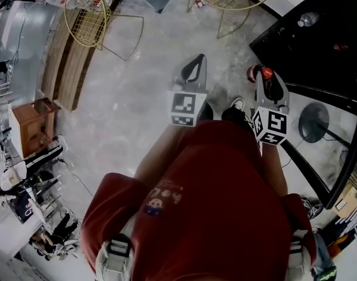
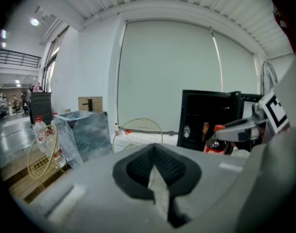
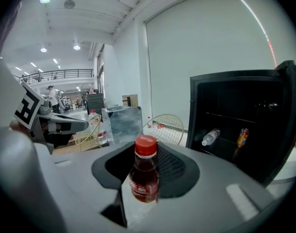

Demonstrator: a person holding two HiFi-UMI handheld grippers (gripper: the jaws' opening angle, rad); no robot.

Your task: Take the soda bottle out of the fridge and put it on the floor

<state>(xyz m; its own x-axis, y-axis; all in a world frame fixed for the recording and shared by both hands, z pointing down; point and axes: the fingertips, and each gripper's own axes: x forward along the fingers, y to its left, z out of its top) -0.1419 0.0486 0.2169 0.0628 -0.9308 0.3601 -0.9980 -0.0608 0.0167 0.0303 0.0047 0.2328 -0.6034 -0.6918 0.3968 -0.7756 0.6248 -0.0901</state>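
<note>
The soda bottle [image 3: 144,176] has a red cap and dark red drink, and it stands upright between the jaws of my right gripper [image 3: 145,154], which is shut on it. From the head view the bottle's cap [image 1: 259,72] shows at the tip of the right gripper [image 1: 265,75], above the concrete floor [image 1: 137,110]. The black fridge [image 3: 235,115] stands open to the right, apart from the bottle. My left gripper [image 2: 154,152] is shut with nothing in it and hangs [image 1: 197,60] to the left of the right one. The left gripper view also catches the bottle [image 2: 216,143] in front of the fridge [image 2: 206,120].
A water bottle [image 3: 210,137] and a can [image 3: 242,137] lie on the fridge shelf. Gold wire chairs [image 1: 88,10] and a wooden bench [image 1: 64,63] stand at the left. A grey marbled box [image 2: 82,132] stands ahead. A round stand base [image 1: 314,122] sits by the fridge door.
</note>
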